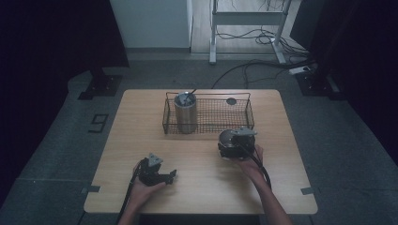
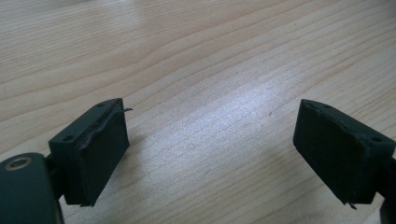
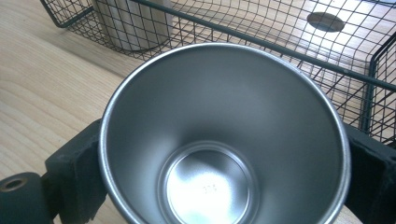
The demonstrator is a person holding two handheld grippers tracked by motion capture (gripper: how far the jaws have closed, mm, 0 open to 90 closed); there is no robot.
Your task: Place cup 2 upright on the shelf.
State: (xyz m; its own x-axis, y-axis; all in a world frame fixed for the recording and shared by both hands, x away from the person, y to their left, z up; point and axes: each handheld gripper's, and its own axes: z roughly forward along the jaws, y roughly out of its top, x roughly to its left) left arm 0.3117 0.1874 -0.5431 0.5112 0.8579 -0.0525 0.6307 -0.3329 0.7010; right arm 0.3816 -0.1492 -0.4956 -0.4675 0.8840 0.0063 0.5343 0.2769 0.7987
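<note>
My right gripper point(image 1: 233, 142) is shut on a steel cup point(image 3: 219, 135); the empty cup point(image 1: 227, 138) stands upright between the jaws, just in front of the wire basket point(image 1: 248, 108). In the right gripper view the black pads point(image 3: 77, 170) press on both sides of the cup. At the basket's left end stands a taller steel canister point(image 1: 185, 112) with utensils in it. My left gripper point(image 1: 172, 176) rests low over the table's front left, open, with bare wood between its pads point(image 2: 98, 154).
The wooden table point(image 1: 141, 126) carries the wire basket point(image 3: 299, 51) near its far edge. A round dark hole point(image 1: 231, 101) in the tabletop lies behind the basket's right end. Cables and a stand's legs point(image 1: 213, 42) lie on the floor beyond.
</note>
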